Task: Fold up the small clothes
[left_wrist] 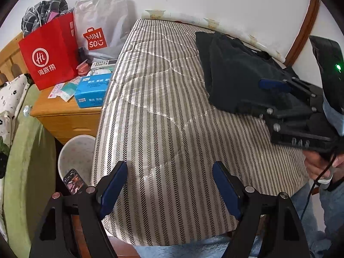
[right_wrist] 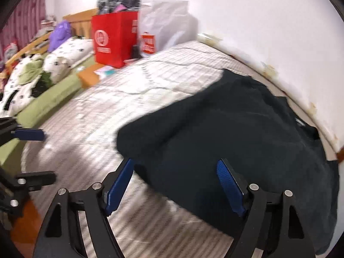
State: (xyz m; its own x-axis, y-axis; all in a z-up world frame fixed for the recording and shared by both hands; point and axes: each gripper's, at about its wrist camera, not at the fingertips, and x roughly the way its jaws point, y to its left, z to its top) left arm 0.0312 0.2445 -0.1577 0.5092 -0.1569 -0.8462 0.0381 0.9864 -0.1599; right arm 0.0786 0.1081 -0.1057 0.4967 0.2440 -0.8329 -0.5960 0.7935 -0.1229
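Observation:
A dark garment (left_wrist: 232,68) lies in a loose heap on the striped mattress (left_wrist: 163,111), near the wall at the right. It also fills the right wrist view (right_wrist: 236,133). My left gripper (left_wrist: 169,187) is open and empty over the mattress's near end, well left of the garment. My right gripper (right_wrist: 176,185) is open, its fingers straddling the garment's near edge. It shows in the left wrist view (left_wrist: 268,94) at the garment's right side. The right wrist view is motion-blurred.
A wooden nightstand (left_wrist: 64,114) left of the mattress holds a red paper bag (left_wrist: 49,51), a clear plastic bag (left_wrist: 101,25) and a blue tissue pack (left_wrist: 92,90). A white bin (left_wrist: 75,157) stands below it. A green-covered bed (right_wrist: 51,94) lies further left.

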